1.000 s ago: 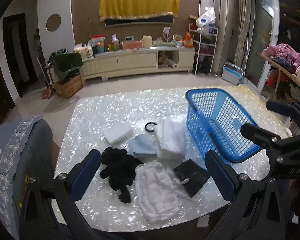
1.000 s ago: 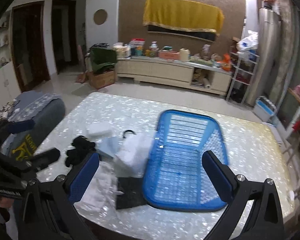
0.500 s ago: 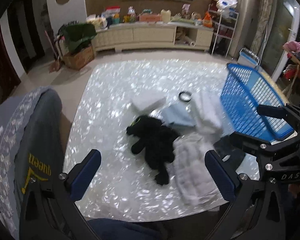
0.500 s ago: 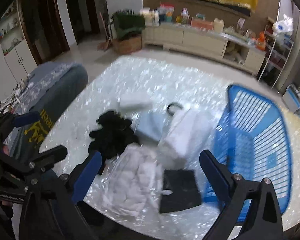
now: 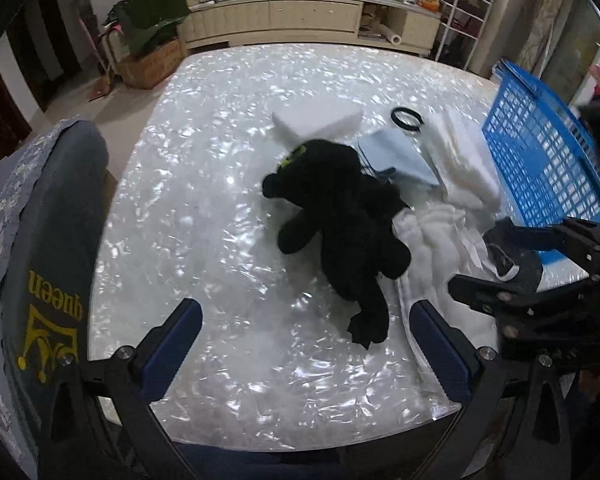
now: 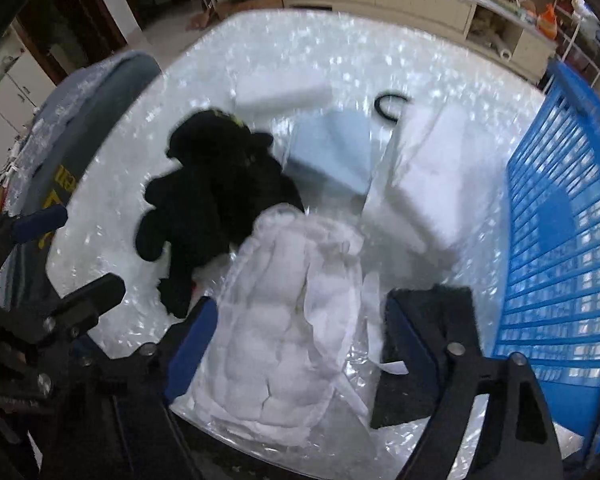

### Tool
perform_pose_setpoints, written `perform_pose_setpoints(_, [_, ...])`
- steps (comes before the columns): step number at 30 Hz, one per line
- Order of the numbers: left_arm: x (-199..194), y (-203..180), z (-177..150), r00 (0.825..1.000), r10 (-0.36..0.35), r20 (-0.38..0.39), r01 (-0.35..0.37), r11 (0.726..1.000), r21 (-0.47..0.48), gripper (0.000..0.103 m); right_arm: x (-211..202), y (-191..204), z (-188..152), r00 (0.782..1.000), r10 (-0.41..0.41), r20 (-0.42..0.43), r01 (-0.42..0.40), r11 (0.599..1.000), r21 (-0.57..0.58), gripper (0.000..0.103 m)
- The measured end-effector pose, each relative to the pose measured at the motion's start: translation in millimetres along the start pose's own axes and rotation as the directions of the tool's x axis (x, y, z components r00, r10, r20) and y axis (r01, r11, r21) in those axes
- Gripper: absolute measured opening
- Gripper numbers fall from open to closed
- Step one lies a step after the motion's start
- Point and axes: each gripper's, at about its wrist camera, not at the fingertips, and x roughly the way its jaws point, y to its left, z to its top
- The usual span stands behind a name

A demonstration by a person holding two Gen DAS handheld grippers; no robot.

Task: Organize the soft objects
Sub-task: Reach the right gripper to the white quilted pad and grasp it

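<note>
A black plush toy (image 5: 340, 224) (image 6: 216, 192) lies mid-table. A white quilted cloth in clear plastic (image 6: 288, 332) (image 5: 432, 256) lies to its right. Behind are a light blue cloth (image 5: 400, 156) (image 6: 332, 152), a folded white towel (image 5: 460, 160) (image 6: 428, 168) and a white foam block (image 5: 316, 120) (image 6: 280, 88). A black pad (image 6: 424, 356) lies beside the blue basket (image 6: 560, 240) (image 5: 540, 148). My left gripper (image 5: 306, 344) is open above the table's near edge, just short of the plush. My right gripper (image 6: 300, 340) is open, straddling the quilted cloth.
A black ring (image 5: 407, 115) (image 6: 390, 105) lies behind the cloths. A grey chair cover with yellow print (image 5: 40, 260) stands at the table's left. A sideboard (image 5: 300, 20) with clutter lines the far wall. The pearly table (image 5: 204, 168) shows bare on its left half.
Both grippers have come down and forward towards the pile. The left view has swung onto the plush toy; the right gripper's fingers now flank the quilted cloth.
</note>
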Motion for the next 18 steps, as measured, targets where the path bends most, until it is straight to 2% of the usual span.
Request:
perform_pose_setpoints(5, [13.6, -0.8, -5.7, 1.0, -0.019, -0.024, 0.019, 1.0, -0.005, 0.103, 19.5, 1.8, -0.2, 0.998, -0.004, -0.058, 0.004, 1.0, 0.003, 0.08])
perform_pose_setpoints(8, [11.8, 1.0, -2.8, 0.999, -0.035, -0.013, 0.034, 0.999, -0.015, 0.103, 29.2, 2.2, -2.3, 0.996, 0.016, -0.093, -0.014, 1.0, 0.021, 0.08])
perform_pose_setpoints(11, [14.0, 1.7, -2.6, 0.999, -0.032, -0.018, 0.031, 0.999, -0.012, 0.103, 32.5, 3.8, -2.5, 0.996, 0.001, -0.084, 0.001, 1.0, 0.014, 0.079])
perform_pose_setpoints(13, [15.1, 2.4, -3.7, 0.999, -0.033, -0.021, 0.033, 0.999, -0.015, 0.103, 32.6, 6.3, -3.1, 0.997, -0.019, -0.075, 0.019, 1.0, 0.006, 0.073])
perform_pose_setpoints(17, [14.6, 4.6, -4.8, 0.999, -0.038, -0.019, 0.038, 0.999, -0.027, 0.103, 34.8, 23.1, -4.0, 0.999, -0.008, -0.049, 0.007, 1.0, -0.022, 0.042])
perform_pose_setpoints(18, [14.7, 5.3, -4.8, 0.999, -0.038, -0.019, 0.038, 0.999, -0.029, 0.103, 34.5, 24.9, -4.9, 0.999, -0.002, -0.046, 0.001, 1.0, -0.023, 0.037])
